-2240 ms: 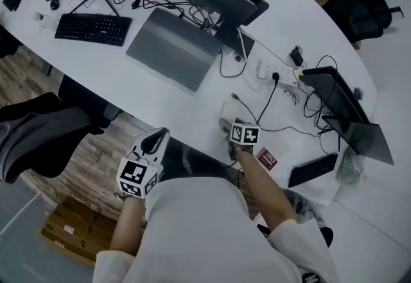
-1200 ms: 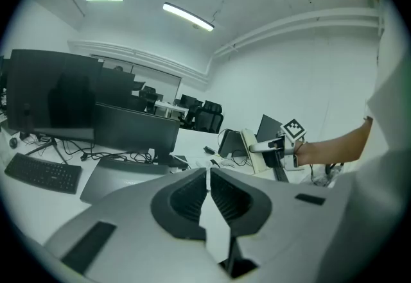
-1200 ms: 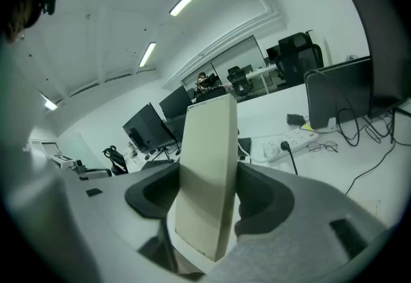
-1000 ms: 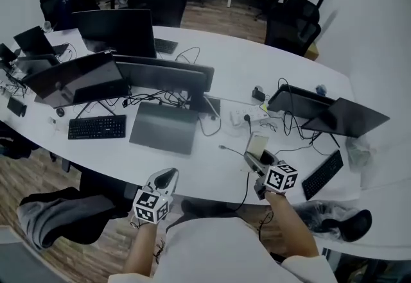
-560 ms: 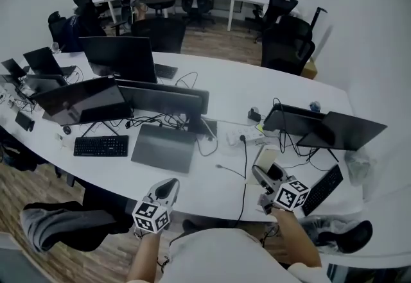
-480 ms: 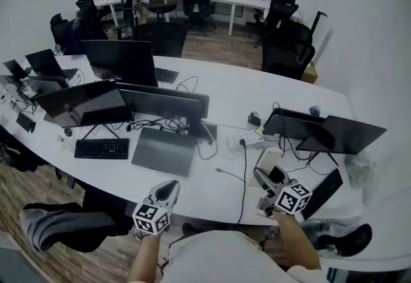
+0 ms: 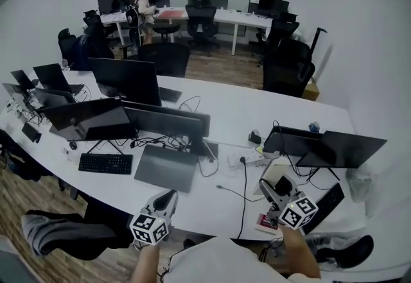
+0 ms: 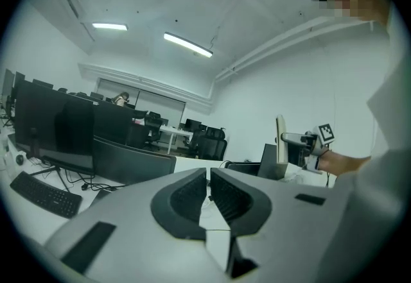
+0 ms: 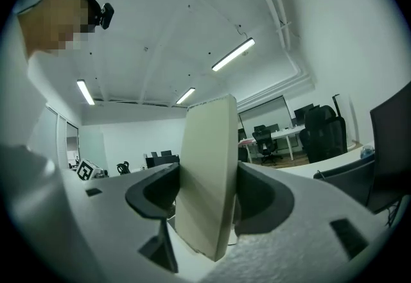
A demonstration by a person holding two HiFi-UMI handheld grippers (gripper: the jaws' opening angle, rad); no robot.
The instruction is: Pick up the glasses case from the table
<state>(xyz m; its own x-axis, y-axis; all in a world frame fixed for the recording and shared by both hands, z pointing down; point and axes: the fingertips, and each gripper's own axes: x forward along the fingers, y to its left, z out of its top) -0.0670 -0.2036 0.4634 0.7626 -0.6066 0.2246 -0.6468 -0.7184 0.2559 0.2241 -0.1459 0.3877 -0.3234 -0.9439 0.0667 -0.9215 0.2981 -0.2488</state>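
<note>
— Where is the glasses case [image 9: 209, 172] now?

— Off the counter [image 7: 244, 108]. The right tongs [image 7: 275, 190] are clamped on it, one pad on each broad face, and it stands on edge between them, pale and flat. From the left gripper view it shows upright in the air above the counter's right end.

— And a couple of seconds back?

— Then the right tongs were low over the counter, right by the red card [image 7: 265, 222], with the case down at the surface. Since then they have come up with the case. The card lies where it was, now below the tongs.

— The grip itself, any change?

— None that I can see; the case sits between the pads as it did half a second ago.

— What about the left tongs [image 8: 209, 185]?

— Closed, pads nearly meeting, nothing between them. They hang off the counter's near edge as before, a little higher.

— Anything else different?

— The head view has tipped up. Earlier it showed mostly the counter; now the far desks and a person [image 7: 144, 6] standing there are in sight.
</note>
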